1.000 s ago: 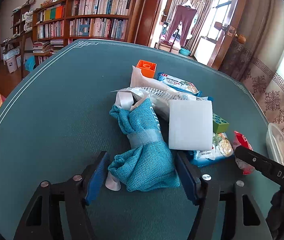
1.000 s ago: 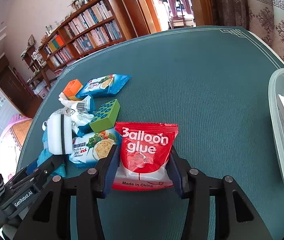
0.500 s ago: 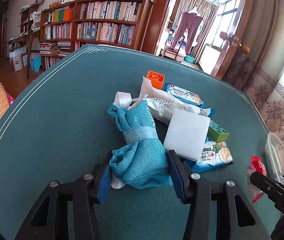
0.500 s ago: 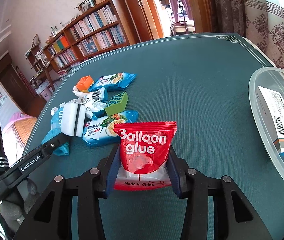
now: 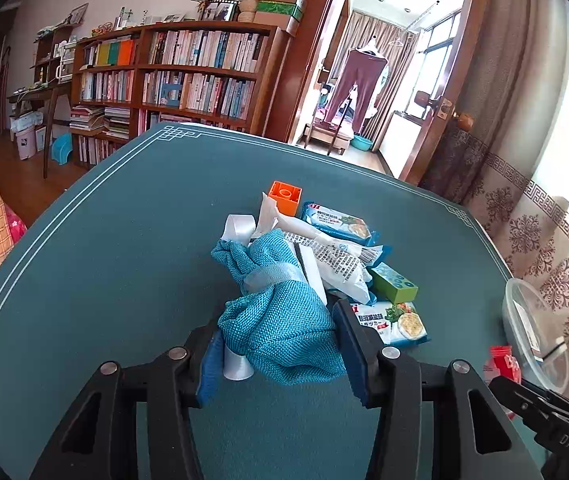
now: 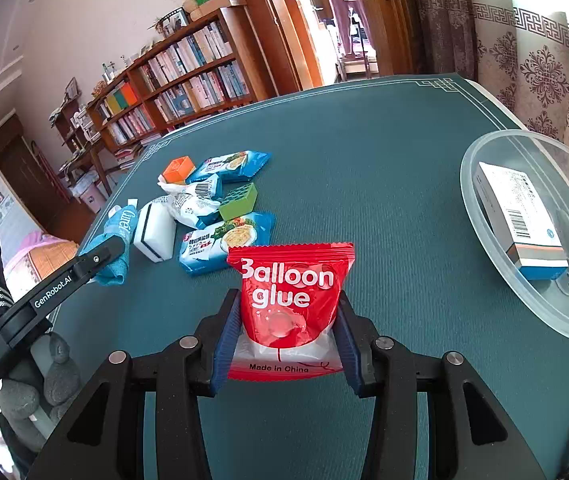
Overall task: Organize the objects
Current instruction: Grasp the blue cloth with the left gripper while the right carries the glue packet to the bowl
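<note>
My left gripper [image 5: 280, 344] is shut on a teal rolled cloth [image 5: 280, 320] bound with a band and lifted off the green table [image 5: 124, 240]; the cloth [image 6: 118, 236] also shows in the right wrist view, clamped by that gripper [image 6: 102, 258]. My right gripper [image 6: 286, 330] is shut on a red "Balloon glue" packet [image 6: 288, 296], held above the table [image 6: 384, 180]. A clear plastic bowl [image 6: 484, 240] at the right holds a white and blue box [image 6: 520, 220]. The bowl [image 5: 524, 312] appears at the right edge of the left wrist view.
A pile lies mid-table: an orange block [image 5: 284, 196], blue snack packets [image 5: 336, 224], a green block [image 5: 394, 282], a white sponge [image 6: 154, 234] and white wrappers [image 5: 336, 260]. A bookshelf [image 5: 172, 76] and an open doorway [image 5: 368, 80] stand beyond the table.
My left gripper closed on the teal cloth and raised it from the pile. My right gripper carried the red packet rightward, bringing the bowl and its box further into view.
</note>
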Demonstrator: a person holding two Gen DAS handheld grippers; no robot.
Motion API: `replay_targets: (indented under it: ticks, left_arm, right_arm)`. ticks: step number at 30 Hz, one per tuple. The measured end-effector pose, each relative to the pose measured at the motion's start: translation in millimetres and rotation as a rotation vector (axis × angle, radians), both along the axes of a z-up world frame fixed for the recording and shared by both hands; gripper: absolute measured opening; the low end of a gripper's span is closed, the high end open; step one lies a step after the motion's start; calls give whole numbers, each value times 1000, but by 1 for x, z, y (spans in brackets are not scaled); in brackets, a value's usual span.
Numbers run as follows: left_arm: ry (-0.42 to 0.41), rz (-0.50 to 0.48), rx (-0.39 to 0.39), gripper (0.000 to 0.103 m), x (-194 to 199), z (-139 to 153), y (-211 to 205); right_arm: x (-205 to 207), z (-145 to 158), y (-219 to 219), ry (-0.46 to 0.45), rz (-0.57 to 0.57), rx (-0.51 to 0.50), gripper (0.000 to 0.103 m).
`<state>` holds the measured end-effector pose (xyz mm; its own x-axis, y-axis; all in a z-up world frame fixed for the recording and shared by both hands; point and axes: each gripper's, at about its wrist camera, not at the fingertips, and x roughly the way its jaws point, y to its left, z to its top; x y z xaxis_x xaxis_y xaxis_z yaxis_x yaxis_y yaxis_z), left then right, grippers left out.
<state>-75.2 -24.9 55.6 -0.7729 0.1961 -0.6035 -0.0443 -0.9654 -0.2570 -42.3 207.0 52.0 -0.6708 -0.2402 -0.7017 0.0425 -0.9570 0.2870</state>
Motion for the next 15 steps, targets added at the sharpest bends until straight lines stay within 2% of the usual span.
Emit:
replay_targets:
  ticks: [8,15]
  left_arm:
    - [46,-78,-19,53,10,6,17]
    - [52,-108,-35,53,11,5,25]
  right_arm:
    - [14,5,16,11,-45,-7,46]
    - [23,11,36,27,-96,-15,46]
